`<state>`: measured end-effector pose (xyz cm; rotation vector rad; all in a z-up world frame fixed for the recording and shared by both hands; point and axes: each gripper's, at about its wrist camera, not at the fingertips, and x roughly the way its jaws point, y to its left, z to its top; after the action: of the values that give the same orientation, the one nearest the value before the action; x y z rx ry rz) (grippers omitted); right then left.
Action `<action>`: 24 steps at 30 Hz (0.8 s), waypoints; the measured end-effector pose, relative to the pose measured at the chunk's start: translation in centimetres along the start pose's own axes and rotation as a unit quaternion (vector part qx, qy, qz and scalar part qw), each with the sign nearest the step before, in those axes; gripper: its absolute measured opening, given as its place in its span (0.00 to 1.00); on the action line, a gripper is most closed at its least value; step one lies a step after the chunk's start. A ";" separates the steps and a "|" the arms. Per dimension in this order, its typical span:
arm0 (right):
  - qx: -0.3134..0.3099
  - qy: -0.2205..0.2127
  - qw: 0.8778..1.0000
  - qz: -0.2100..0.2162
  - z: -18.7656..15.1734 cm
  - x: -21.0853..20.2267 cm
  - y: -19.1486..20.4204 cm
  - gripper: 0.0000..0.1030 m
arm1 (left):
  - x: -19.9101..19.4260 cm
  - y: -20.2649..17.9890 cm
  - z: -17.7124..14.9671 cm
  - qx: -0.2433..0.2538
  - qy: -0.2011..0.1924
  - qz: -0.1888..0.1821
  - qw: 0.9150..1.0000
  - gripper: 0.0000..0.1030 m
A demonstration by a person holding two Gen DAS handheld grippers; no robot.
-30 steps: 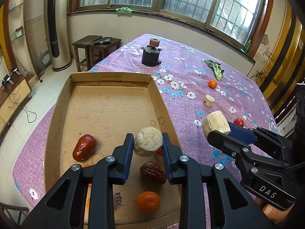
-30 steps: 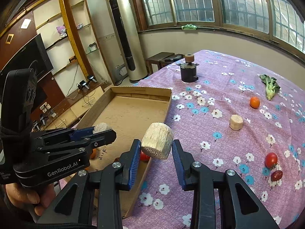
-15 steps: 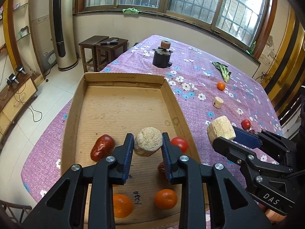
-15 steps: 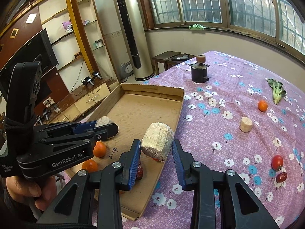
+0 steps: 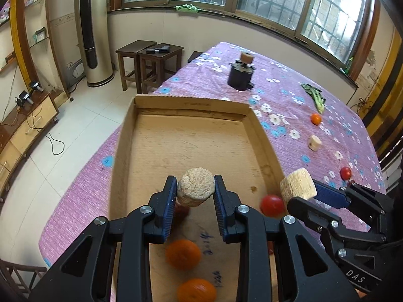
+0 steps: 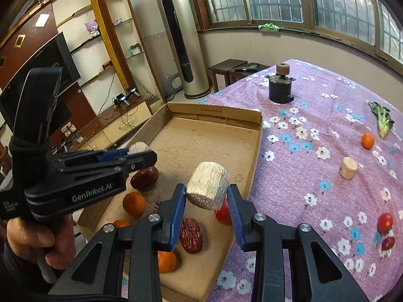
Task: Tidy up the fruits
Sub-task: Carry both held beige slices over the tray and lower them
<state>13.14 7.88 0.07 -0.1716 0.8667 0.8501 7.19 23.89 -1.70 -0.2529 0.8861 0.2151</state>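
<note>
My left gripper is shut on a beige corn-cob chunk, held above the near half of the cardboard box. My right gripper is shut on a second corn-cob chunk, above the box's near right wall; this chunk also shows in the left wrist view. In the box lie oranges, red dates and a tomato.
On the purple flowered tablecloth lie an orange, a corn chunk, a tomato, a date and a green vegetable. A dark pot stands far back. Stools stand beyond the table.
Both grippers have risen and drawn back toward the box's near end, each still holding its corn chunk. More of the box's fruit now shows below them.
</note>
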 end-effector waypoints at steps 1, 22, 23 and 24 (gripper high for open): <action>-0.002 0.002 1.000 0.000 0.2 0.4 0.1 0.33 | 0.3 0.3 0.3 -0.001 0.002 0.003 1.000 0.26; -0.020 0.051 0.999 0.002 2.0 6.6 0.5 0.33 | 5.0 1.5 2.2 -0.006 0.052 0.026 0.998 0.26; -0.021 0.053 0.998 0.001 2.0 6.8 0.5 0.33 | 5.2 1.5 2.2 -0.006 0.055 0.026 0.998 0.26; -0.022 0.055 0.998 -0.001 2.0 7.0 0.5 0.33 | 5.3 1.5 2.2 -0.006 0.058 0.027 0.998 0.26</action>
<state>16.47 13.24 -3.63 -0.2592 0.9504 0.8653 11.62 26.41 -4.77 -0.2546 1.0074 0.2578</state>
